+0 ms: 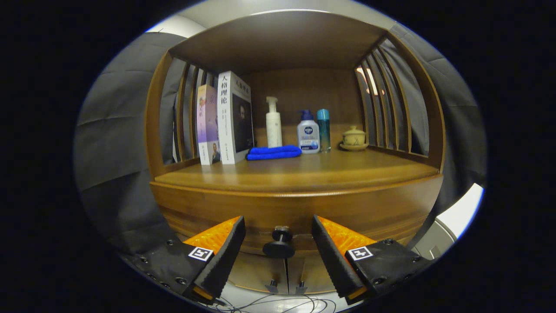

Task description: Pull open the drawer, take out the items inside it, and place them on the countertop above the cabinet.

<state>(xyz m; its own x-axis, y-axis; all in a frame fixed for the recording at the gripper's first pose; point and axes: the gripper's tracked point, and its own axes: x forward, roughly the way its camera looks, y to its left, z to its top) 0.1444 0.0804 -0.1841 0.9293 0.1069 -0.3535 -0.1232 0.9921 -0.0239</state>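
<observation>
Gripper view looks at a brown wooden cabinet [295, 204] whose closed drawer front carries a small round black knob [280, 244]. The gripper [278, 254] hangs released, its jaws spread wide to either side of the knob and touching nothing; the knob sits between them, just ahead. What lies inside the drawer is hidden. The knob looks hard, smooth and small, so it may slip; clamping on its narrow stem behind the head seems safest, then a straight pull. On the bench [304, 171] above stand two upright books [226, 119], a folded blue cloth [273, 152] and bottles.
</observation>
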